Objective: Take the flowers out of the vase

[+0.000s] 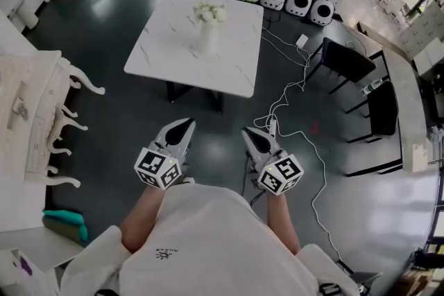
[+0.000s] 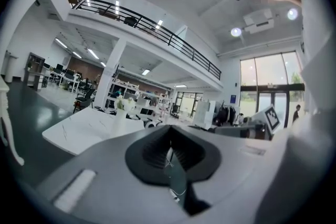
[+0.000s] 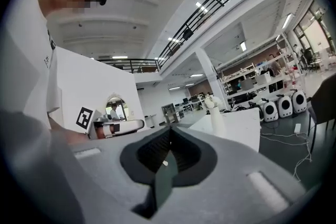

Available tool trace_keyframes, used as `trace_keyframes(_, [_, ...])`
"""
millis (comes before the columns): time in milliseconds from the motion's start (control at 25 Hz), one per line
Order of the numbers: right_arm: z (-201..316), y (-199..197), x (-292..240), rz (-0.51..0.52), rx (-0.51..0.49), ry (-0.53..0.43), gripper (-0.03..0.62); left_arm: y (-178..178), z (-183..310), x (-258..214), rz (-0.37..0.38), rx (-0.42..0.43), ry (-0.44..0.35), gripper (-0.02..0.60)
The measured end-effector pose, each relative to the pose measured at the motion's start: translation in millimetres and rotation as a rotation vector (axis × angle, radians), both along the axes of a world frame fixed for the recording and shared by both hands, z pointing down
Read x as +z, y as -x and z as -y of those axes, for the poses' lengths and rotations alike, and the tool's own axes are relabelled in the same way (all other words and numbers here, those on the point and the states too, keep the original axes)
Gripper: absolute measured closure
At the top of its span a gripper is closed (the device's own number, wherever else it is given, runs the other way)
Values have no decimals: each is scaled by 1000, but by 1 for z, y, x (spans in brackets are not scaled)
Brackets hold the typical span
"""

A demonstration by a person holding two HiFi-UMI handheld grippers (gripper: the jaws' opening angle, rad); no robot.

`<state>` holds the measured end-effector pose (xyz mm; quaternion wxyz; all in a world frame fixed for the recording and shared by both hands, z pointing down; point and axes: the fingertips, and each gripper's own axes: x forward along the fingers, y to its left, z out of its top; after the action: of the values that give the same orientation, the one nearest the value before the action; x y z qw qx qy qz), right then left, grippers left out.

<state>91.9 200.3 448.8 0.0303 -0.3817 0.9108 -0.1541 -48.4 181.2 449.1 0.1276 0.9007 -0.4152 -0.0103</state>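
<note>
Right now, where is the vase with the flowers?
In the head view the white vase stands on the white table, towards its far side, well ahead of the left gripper and right gripper.

Dark floor (image 1: 132,128) is lying open up to the white table (image 1: 173,52), where a vase (image 1: 208,38) is standing alone. Cables (image 1: 322,164) are trailing at right; a carved cabinet (image 1: 35,107) is crowding the left.

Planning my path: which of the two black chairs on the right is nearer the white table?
The upper chair, closer to the table's right edge; the lower chair sits further right.
</note>
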Motion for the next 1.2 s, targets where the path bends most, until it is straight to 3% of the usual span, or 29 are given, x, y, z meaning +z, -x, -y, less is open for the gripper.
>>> trace_keyframes(360, [1, -30, 10, 17, -64, 29, 594, -24, -9, 7, 26, -57, 20, 592])
trace_keyframes(720, [-6, -53, 18, 28, -65, 46, 594, -43, -11, 6, 33, -65, 20, 592])
trace_keyframes(1200, [10, -54, 27, 14, -57, 53, 594, -33, 15, 11, 22, -96, 12, 592])
